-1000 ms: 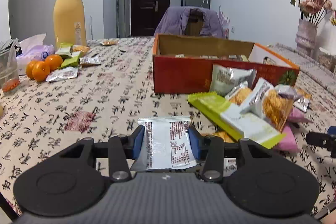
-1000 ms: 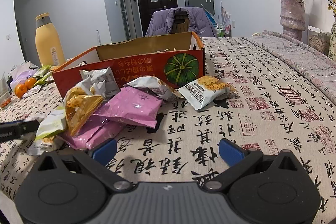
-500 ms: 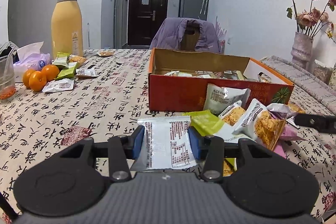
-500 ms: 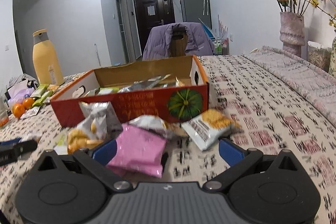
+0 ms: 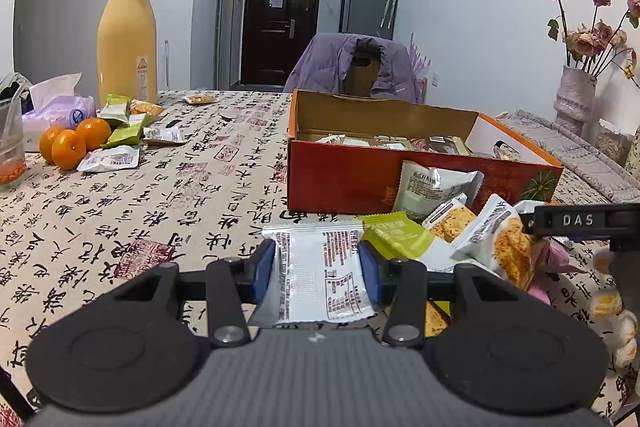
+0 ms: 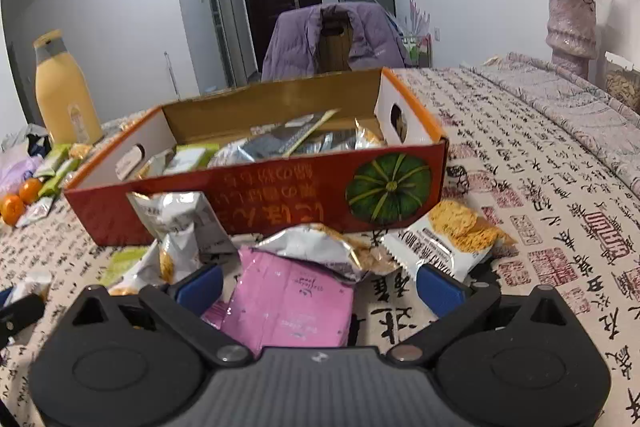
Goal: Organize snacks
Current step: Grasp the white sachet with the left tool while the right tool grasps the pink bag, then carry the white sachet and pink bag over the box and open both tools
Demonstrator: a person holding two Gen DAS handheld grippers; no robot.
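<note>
My left gripper [image 5: 317, 269] is shut on a white snack packet [image 5: 320, 277] with red print, held above the table in front of the red cardboard box [image 5: 344, 179]. The box [image 6: 280, 199] holds several packets. A heap of loose snacks lies before it: a green packet [image 5: 396, 237], a silver one [image 5: 430, 187] and a noodle packet [image 5: 500, 235]. My right gripper [image 6: 320, 285] is open above a pink packet [image 6: 288, 303], with a silver bag [image 6: 320, 251] and a noodle packet [image 6: 452, 231] just beyond. Part of the right gripper shows in the left wrist view at the right edge.
A yellow bottle [image 5: 127, 35], tissues [image 5: 56, 107], oranges [image 5: 74, 141] and more small packets [image 5: 120, 135] sit at the far left of the patterned tablecloth [image 5: 180, 187]. A vase of dried flowers [image 6: 572, 23] stands at the far right. A chair with a purple jacket [image 6: 336, 39] is behind the box.
The right gripper moved in toward the box and now hovers over the pink packet. The left gripper keeps its hold on the white packet, and its view now looks slightly into the box.
</note>
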